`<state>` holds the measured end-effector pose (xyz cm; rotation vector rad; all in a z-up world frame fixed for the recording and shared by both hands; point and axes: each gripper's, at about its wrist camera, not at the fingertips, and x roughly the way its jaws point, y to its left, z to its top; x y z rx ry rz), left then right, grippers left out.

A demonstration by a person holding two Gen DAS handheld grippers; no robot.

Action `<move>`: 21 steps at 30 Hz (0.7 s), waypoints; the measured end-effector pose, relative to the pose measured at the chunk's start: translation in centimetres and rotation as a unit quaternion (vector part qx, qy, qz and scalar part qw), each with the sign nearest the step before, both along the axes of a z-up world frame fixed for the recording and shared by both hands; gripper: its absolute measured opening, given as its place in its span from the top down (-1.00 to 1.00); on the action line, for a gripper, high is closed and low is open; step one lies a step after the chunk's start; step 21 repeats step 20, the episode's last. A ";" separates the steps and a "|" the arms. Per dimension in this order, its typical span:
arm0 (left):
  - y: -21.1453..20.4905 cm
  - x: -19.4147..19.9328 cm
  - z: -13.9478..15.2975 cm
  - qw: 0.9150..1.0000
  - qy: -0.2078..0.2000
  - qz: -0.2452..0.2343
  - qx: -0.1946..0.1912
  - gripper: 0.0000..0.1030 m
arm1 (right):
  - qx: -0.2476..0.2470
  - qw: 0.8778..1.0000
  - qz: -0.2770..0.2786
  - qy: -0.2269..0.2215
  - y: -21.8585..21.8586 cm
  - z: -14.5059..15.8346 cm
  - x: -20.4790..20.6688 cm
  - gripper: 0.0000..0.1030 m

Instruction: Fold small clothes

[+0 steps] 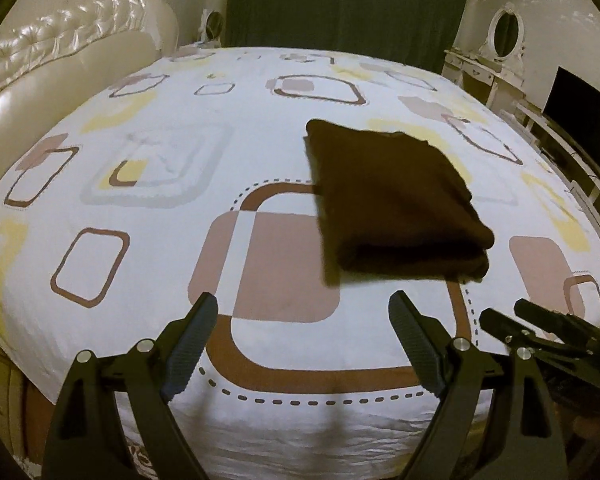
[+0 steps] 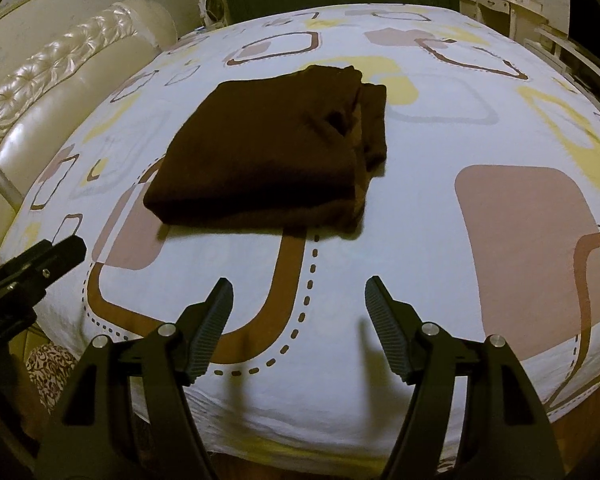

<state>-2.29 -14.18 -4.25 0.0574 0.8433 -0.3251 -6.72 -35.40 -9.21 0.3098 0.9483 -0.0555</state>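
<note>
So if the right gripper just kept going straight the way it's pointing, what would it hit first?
Probably the bedsheet. The right gripper angles down at bare patterned sheet, jaws open and empty. The folded brown garment lies farther on and slightly to the left, so it likely lands short of it, though depth is hard to judge.

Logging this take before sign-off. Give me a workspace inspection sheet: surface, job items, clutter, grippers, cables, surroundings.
Surface: bed with a patterned white sheet, smooth and flat.
Job's things: one brown garment, folded into a rough rectangle, lying on the sheet; layered edges show on its right side in the right wrist view.
Clutter: nothing seen on the sheet besides the garment.
Grippers: left gripper open, nothing between its fingers; right gripper open, likewise holding nothing. Both hover near the bed's front edge, clear of the garment.
Cables: nothing seen.
Surroundings: tufted headboard on the left, dark curtain behind, white dresser with oval mirror and a dark screen on the right.
</note>
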 end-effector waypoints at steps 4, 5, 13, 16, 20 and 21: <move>0.2 0.5 0.1 1.000 0.012 0.001 -0.016 -0.73 | 0.002 1.000 0.001 0.002 0.2 -0.2 0.0 -0.33; 0.2 0.7 0.0 1.000 0.020 0.001 -0.022 -0.73 | 0.002 1.000 0.002 0.003 0.2 -0.3 0.0 -0.33; 0.1 1.2 2.7 0.999 -0.031 -0.035 -0.028 -0.73 | 0.021 1.000 -0.002 0.007 -0.1 -0.8 -0.1 -0.33; 1.2 3.7 3.7 0.998 -0.062 -0.024 -0.004 -0.73 | 0.039 0.999 -0.008 -0.008 -1.1 0.1 0.2 -0.42; 4.1 10.6 2.9 0.999 -0.046 0.012 0.026 -0.73 | 0.046 0.997 -0.037 -0.044 -4.7 1.8 2.1 -0.56; 4.1 10.6 2.9 0.999 -0.046 0.012 0.026 -0.73 | 0.046 0.997 -0.037 -0.044 -4.7 1.8 2.1 -0.56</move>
